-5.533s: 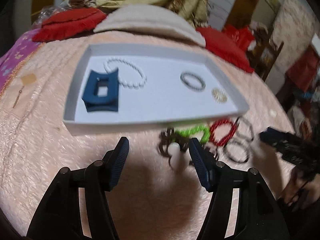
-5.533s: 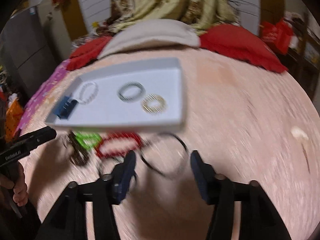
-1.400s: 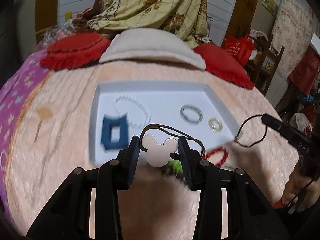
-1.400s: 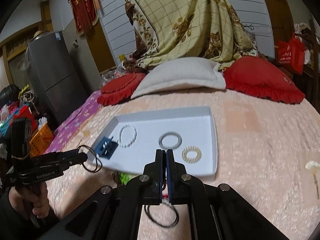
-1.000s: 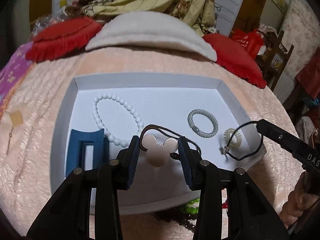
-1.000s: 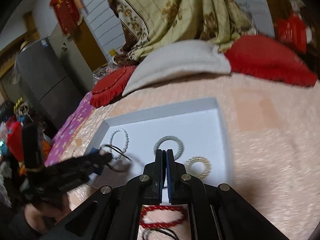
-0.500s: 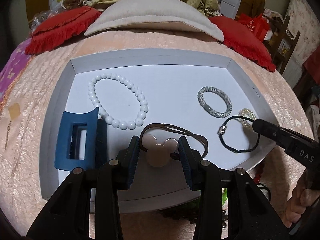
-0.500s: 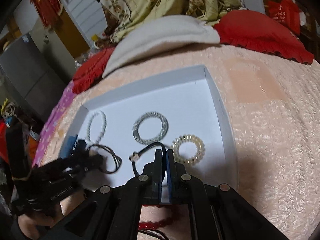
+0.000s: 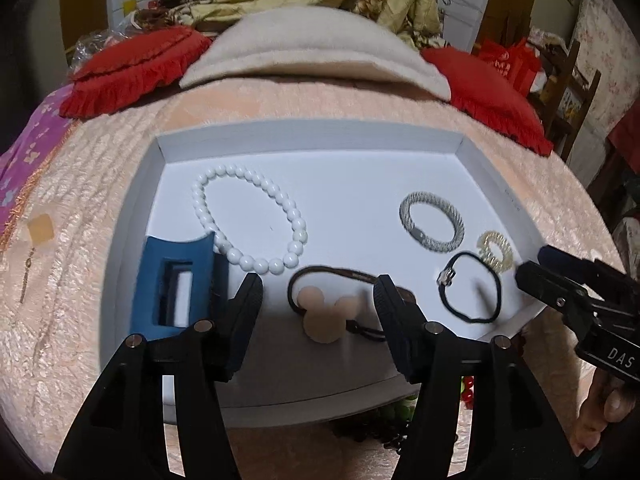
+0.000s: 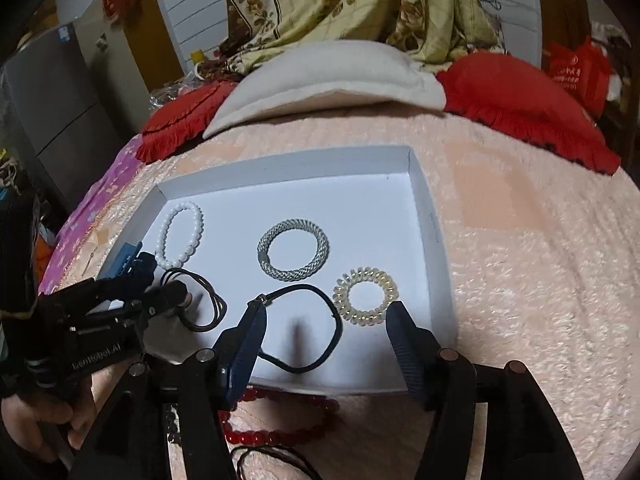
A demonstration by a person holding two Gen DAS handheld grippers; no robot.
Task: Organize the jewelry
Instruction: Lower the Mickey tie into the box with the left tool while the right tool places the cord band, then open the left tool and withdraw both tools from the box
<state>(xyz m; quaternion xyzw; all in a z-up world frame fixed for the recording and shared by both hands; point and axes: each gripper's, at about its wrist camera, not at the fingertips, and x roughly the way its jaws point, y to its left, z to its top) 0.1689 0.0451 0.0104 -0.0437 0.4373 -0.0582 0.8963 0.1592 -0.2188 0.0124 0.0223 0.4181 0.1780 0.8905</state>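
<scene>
**Over the white tray: both claws apart, two hair ties lying on the tray floor**

On the bed, a peach blanket (image 9: 360, 108) carries a shallow white tray (image 9: 308, 136). All items listed below lie on the tray floor unless stated otherwise.

Left claw (image 9: 316, 300): fingers spread apart, holding nothing. Between the fingertips lies a brown hair tie with a beige mouse-head charm (image 9: 324, 314); neither finger touches it in the left wrist view. Just left of the left finger sits a blue hair claw clip (image 9: 176, 280), near the tray's front left corner. A white bead bracelet (image 9: 250, 224) lies behind the clip, its near beads touching or almost touching the clip's rear edge.

Right claw (image 10: 324, 324): fingers spread apart, holding nothing. A black elastic hair tie with a small metal clasp (image 10: 304, 328) lies flat between the fingers; its left arc passes under or against the left fingertip, and contact cannot be determined. A translucent yellow spiral hair tie (image 10: 366, 296) lies just right of the black tie, near the right fingertip. A silver woven bracelet (image 10: 294, 256) lies further back, near the tray centre.

Outside the tray, against its front wall, a red bead bracelet (image 10: 276, 420) rests on the blanket. Green beads (image 9: 400, 410) and a dark item are partly hidden below the front wall in the left wrist view.
</scene>
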